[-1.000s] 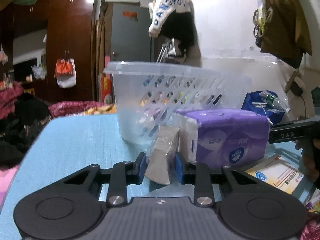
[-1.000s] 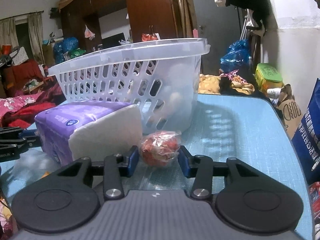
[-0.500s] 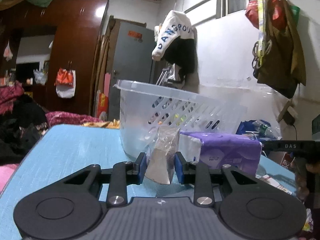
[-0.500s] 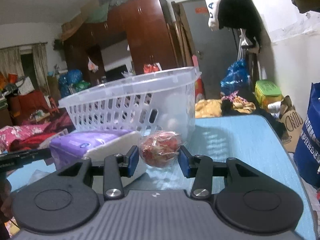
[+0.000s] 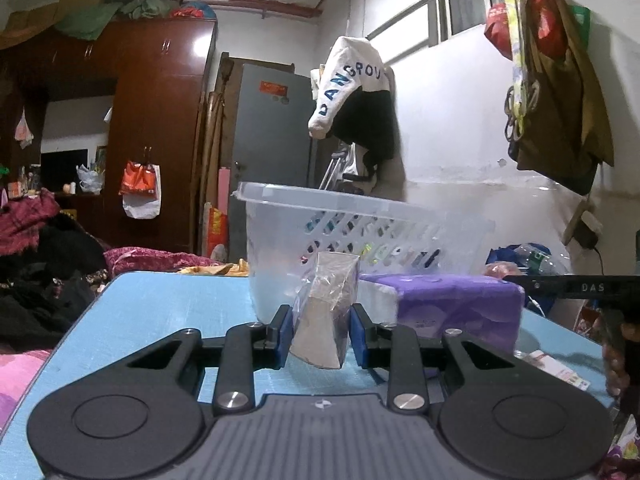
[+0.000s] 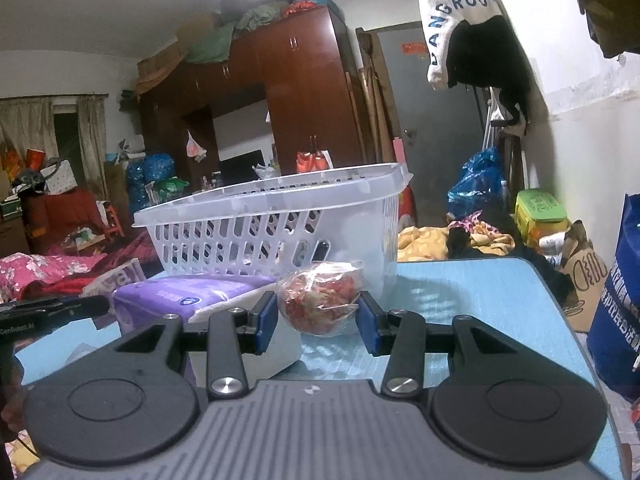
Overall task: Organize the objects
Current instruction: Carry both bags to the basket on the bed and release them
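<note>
Between left jaws: left gripper [image 5: 320, 334] clamps grey-beige wedge in clear plastic wrap [image 5: 325, 320]; light, slippery film, hold mid-body.
Between right jaws: right gripper [image 6: 318, 318] grips red lump in crinkly clear bag [image 6: 320, 298]; soft, squeeze gently.

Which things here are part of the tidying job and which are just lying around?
Job: left gripper gripping grey packet; right gripper gripping red bagged snack; clear basket; purple tissue pack.
Lying about: hanging jacket, wardrobe, blue bag.

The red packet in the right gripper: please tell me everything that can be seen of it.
The red packet is a rounded lump of red and pale contents wrapped in clear, crinkled plastic. The right gripper pinches it between its blue fingers, one on each side. It hangs above the blue table, in front of the white basket.
</note>
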